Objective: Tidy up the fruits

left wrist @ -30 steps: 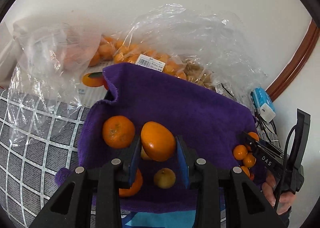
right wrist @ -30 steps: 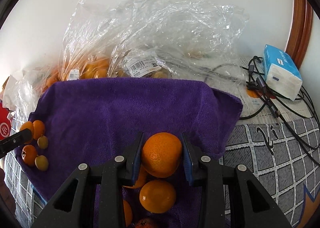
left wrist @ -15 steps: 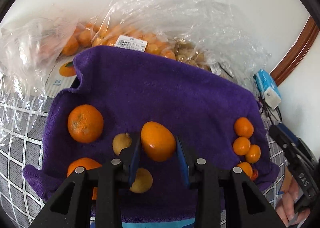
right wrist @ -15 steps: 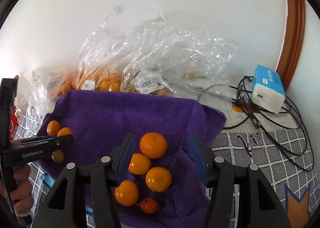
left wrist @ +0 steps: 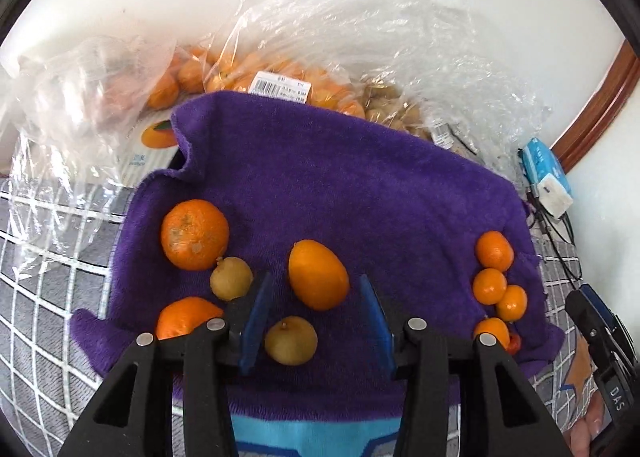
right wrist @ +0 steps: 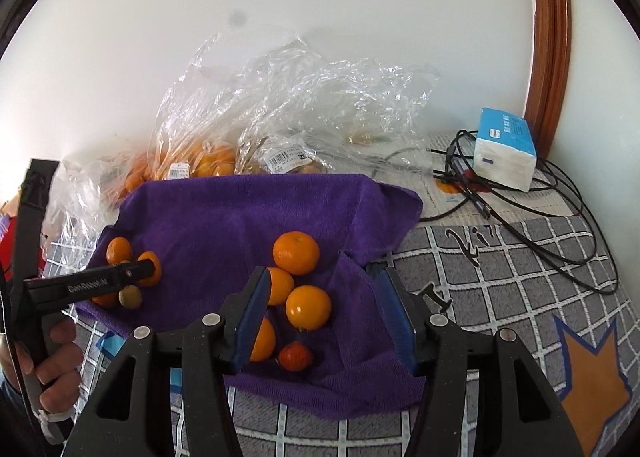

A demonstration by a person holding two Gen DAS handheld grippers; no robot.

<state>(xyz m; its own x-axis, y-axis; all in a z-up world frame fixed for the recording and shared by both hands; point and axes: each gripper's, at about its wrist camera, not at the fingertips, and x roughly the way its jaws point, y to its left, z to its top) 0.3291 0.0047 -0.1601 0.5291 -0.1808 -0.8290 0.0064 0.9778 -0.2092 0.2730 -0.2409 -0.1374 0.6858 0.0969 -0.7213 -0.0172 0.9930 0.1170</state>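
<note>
- Two views logged. Left wrist view: left gripper (left wrist: 316,321) has its blue pads spread wide, gripping nothing; an oval orange (left wrist: 318,275) lies free on the purple towel (left wrist: 340,177) just ahead of the gap, touching neither pad.
- Same view: a large mandarin (left wrist: 195,235) and a brownish round fruit (left wrist: 231,278) sit touching at left; a second brownish fruit (left wrist: 291,340) lies between the pads; small oranges (left wrist: 495,273) cluster at the towel's right edge.
- Right wrist view: right gripper (right wrist: 326,319) is also spread wide and empty above a cluster of oranges (right wrist: 308,307) on the towel's near right corner.
- Same view: plastic bags (right wrist: 280,105) of fruit lie behind the towel; a tissue pack (right wrist: 505,155) and cables (right wrist: 560,217) lie at right.
</note>
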